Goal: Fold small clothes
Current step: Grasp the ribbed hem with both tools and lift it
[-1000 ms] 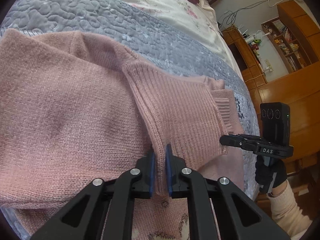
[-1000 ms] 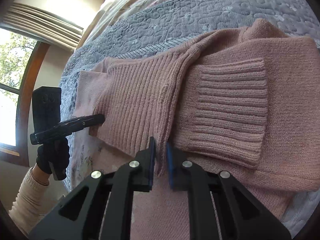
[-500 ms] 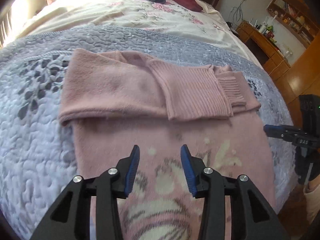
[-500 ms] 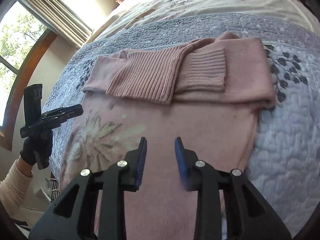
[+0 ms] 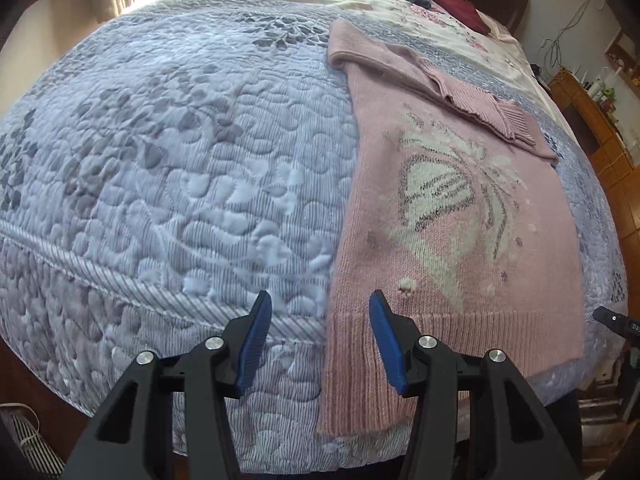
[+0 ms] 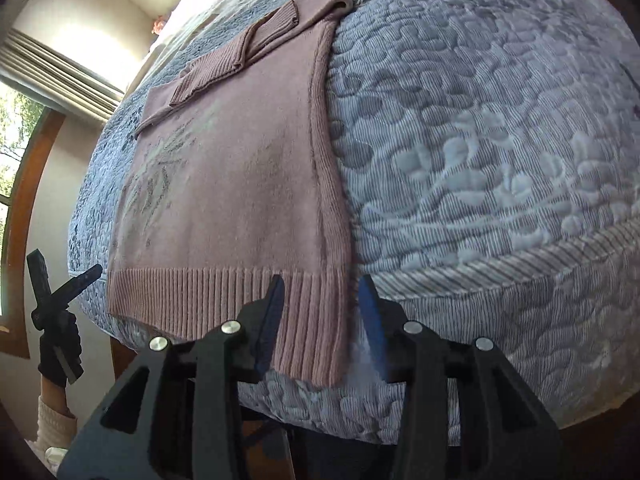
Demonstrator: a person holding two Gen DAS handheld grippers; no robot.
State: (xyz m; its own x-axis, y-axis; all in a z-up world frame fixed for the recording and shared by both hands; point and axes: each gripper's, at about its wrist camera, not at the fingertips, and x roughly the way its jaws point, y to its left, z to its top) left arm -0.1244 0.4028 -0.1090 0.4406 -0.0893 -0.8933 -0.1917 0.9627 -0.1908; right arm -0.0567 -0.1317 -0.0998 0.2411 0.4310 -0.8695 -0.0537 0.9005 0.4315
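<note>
Pink knit sweater (image 5: 452, 240) is lying flat on the blue-grey quilted bedspread (image 5: 168, 152), both sleeves folded across its chest up at the far end, ribbed hem (image 6: 224, 296) hanging over the bed's near edge. Left gripper (image 5: 318, 338) sits at the hem's left corner, fingers spread wide and gripping nothing, the sweater's side edge lying between them. Right gripper (image 6: 320, 312) is over at the hem's right corner, also wide open and empty, the corner sitting in the gap.
</note>
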